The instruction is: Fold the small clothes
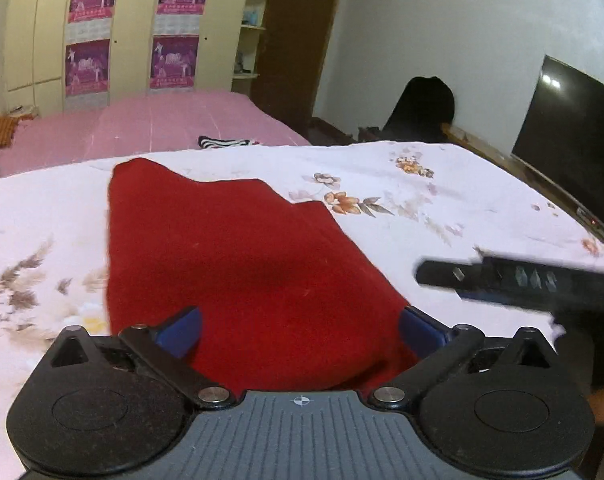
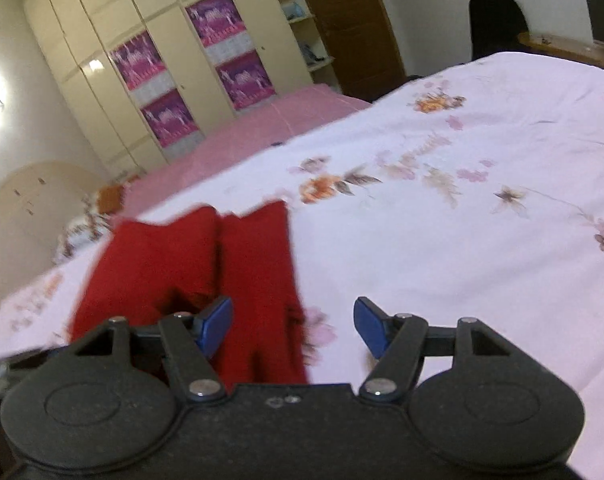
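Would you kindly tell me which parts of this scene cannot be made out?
- Red garment: near edge hidden behind the left hand-held gripper, left wrist view.
- Red garment, right wrist view: motion-blurred, folds unclear.
- Right hand-held gripper: blurred, cut by the frame edge.
- Striped item: too small to identify.

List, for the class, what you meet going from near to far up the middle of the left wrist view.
Left gripper, jaws open → red garment → floral white sheet → striped black-and-white cloth → pink bedspread → cream wardrobe with purple posters.

Indoor light — motion blur, fisheye warp
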A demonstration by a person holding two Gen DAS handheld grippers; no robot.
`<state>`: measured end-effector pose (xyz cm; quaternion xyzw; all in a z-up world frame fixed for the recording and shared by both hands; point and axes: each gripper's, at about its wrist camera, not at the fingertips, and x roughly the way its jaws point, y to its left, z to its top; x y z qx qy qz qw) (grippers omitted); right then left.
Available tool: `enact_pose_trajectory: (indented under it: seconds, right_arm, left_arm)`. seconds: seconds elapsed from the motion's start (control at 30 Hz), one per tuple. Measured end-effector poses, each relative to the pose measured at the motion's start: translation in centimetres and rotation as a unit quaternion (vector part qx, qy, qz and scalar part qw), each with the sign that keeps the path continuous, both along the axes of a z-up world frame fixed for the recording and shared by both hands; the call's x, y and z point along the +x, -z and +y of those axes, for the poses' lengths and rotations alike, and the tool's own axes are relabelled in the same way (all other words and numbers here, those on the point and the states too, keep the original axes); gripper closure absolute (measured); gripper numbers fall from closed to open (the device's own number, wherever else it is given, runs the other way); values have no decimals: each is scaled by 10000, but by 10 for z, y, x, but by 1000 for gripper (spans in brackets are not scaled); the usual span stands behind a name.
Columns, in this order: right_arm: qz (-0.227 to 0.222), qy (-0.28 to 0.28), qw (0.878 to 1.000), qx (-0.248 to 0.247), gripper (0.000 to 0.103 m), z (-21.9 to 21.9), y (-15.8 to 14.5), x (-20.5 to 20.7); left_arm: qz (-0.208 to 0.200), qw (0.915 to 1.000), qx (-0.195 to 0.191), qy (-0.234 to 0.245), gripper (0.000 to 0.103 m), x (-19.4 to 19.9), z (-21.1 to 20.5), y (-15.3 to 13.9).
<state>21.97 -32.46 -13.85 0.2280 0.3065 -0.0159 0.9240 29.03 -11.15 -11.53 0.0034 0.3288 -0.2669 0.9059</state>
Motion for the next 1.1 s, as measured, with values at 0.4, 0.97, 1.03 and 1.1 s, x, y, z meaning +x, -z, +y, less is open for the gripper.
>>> enact_pose_trajectory:
  seconds: [0.4, 0.97, 1.03, 1.1]
  right_arm:
    - [674, -855, 9809, 1610, 30, 17, 34, 59]
    - [176, -1364, 9747, 1759, 84, 40, 25, 88]
    - [-109, -1335, 9818, 1343, 85, 42, 5, 79]
    - [-261, -1299, 9858, 1036, 85, 38, -9, 73]
  left_arm:
    - [310, 9895, -112, -1408, 0, 48, 75, 17]
    - [407, 9850, -139, -1669, 0, 78, 76, 35]
    - [340, 9862, -178, -1613, 0, 79, 73, 30]
    - [273, 9875, -248, -1534, 0, 79, 68, 24]
